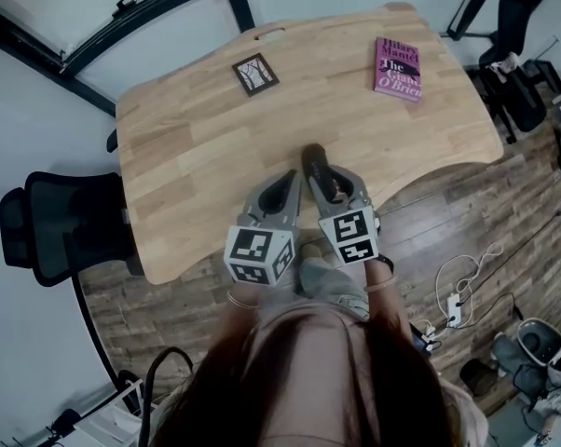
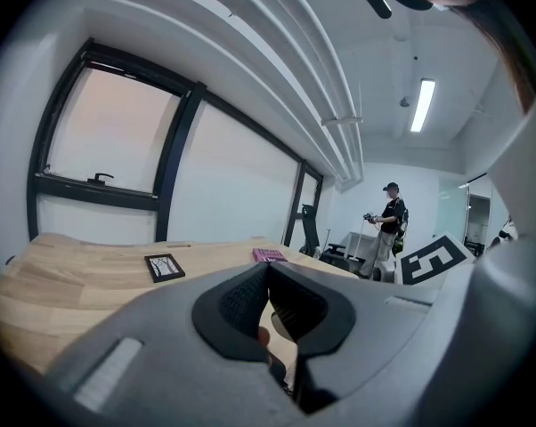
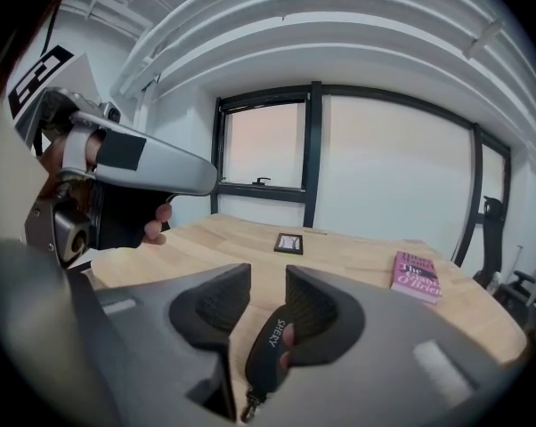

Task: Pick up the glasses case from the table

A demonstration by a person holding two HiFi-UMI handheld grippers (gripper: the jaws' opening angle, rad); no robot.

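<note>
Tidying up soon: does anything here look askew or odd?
Only the glasses case: it lies slanted between the right tongs, leaning against one side with a gap on the other, not gripped.

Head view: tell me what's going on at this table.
A person holds a gripper in each hand over the wooden table. The right gripper has the dark glasses case between its jaws, which stand apart and don't clamp it. The left gripper is shut and empty beside it. A pink book and a small framed picture lie farther back.
</note>
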